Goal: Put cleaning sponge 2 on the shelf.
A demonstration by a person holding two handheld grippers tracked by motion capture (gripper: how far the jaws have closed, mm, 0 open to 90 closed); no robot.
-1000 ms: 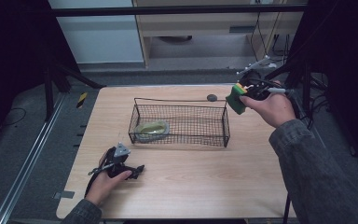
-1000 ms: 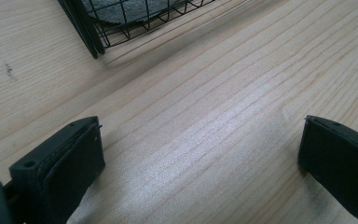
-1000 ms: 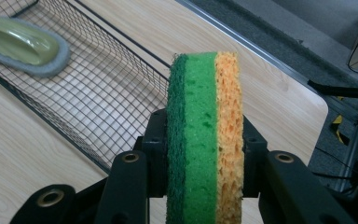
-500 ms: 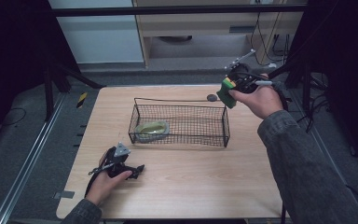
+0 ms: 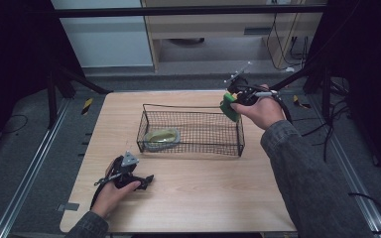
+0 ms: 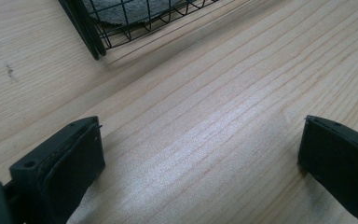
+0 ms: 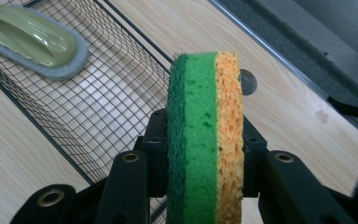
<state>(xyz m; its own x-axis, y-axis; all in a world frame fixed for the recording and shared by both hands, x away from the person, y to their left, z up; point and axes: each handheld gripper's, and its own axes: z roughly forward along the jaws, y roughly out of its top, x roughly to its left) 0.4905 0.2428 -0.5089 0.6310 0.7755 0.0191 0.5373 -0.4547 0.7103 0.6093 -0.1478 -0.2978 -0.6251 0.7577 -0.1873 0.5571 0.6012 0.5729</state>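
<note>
A green and yellow sponge (image 7: 203,135) is clamped edge-up between the jaws of my right gripper (image 7: 200,144). In the high view that gripper (image 5: 234,101) holds the sponge (image 5: 228,106) in the air just above the right end of a black wire basket (image 5: 191,146). Inside the basket, at its left end, lies an olive-green scrubber on a grey pad (image 5: 161,137), which also appears as the scrubber (image 7: 35,39) in the right gripper view. My left gripper (image 5: 138,179) rests low on the table near the front left, its jaws wide open with bare wood between them (image 6: 200,149).
The wooden table (image 5: 203,193) has free room in front of the basket. A small dark round spot (image 7: 248,80) sits on the table behind the basket's right end. Dark floor, stands and cables surround the table; a cabinet (image 5: 203,29) stands behind.
My right gripper has carried the sponge leftward from beyond the table's far right corner to above the basket's right end. The left gripper has stayed put.
</note>
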